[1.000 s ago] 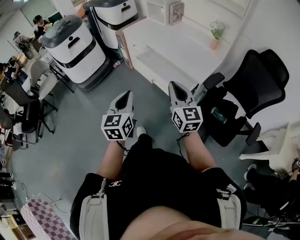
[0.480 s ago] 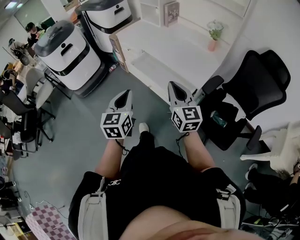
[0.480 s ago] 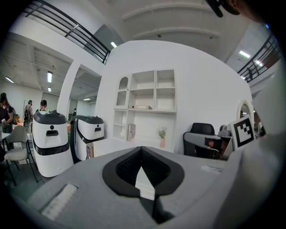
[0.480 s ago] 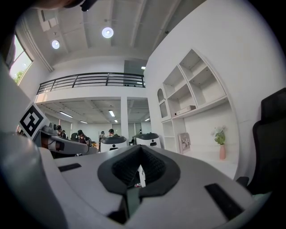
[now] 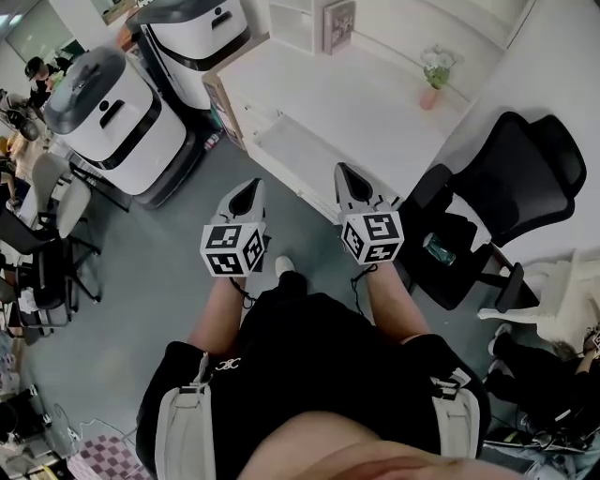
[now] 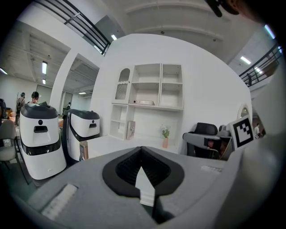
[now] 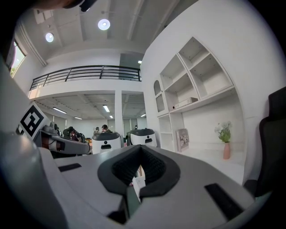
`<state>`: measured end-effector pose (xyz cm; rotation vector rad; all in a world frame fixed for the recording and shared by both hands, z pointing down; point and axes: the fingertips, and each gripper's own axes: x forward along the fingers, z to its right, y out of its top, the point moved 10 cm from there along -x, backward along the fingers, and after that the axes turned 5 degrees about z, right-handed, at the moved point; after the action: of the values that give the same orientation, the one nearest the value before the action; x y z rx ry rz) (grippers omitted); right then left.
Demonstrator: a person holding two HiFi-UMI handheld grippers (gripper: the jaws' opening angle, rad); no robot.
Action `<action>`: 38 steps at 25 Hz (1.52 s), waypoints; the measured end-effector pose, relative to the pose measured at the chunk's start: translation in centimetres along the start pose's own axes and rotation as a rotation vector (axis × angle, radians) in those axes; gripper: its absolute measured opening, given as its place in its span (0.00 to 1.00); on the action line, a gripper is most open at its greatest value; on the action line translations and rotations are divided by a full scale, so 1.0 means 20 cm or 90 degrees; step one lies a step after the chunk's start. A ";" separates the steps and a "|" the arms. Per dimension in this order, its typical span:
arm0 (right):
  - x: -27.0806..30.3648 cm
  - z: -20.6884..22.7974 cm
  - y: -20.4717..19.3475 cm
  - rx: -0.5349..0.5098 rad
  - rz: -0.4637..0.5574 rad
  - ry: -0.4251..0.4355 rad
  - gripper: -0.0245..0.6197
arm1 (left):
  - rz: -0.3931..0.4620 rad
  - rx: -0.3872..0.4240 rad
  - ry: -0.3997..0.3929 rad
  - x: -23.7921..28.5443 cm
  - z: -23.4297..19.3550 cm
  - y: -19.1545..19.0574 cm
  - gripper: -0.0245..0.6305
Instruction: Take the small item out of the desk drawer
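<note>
In the head view a white desk stands ahead of me, with a shallow drawer along its near edge. I cannot tell if the drawer is pulled out, and no small item shows. My left gripper and right gripper are held side by side above the floor, pointing at the desk and short of its edge. Both are shut with nothing between the jaws. The left gripper view looks over the shut left gripper toward the desk. The right gripper view looks past the shut right gripper.
Two white machines with dark tops stand left of the desk. A black office chair sits at the right, close to my right gripper. On the desk are a pink vase with a plant and a picture frame. People sit at far left.
The desk has come closer and sits lower in the head view, as the person has stepped toward it. Both grippers keep the same shut pose.
</note>
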<state>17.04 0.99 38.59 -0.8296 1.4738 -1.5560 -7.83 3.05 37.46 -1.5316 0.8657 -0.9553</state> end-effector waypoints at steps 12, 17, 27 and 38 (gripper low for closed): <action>0.76 -0.07 0.00 -0.020 -0.043 -0.011 0.03 | -0.010 -0.038 -0.019 0.43 -0.65 0.12 0.06; 0.98 -0.07 -0.01 -0.031 -0.054 -0.023 0.03 | -0.019 -0.045 -0.033 0.57 -0.85 0.14 0.06; 1.18 0.04 -0.11 -0.015 -0.093 -0.024 0.03 | -0.046 -0.045 -0.050 0.77 -0.96 0.10 0.06; 1.42 0.21 -0.23 -0.009 -0.159 0.070 0.03 | -0.046 -0.036 -0.026 0.95 -0.98 0.13 0.06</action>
<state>7.39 -26.30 41.54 -0.9788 1.5055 -1.8022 -17.95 -22.33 39.04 -1.6339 0.8190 -0.9548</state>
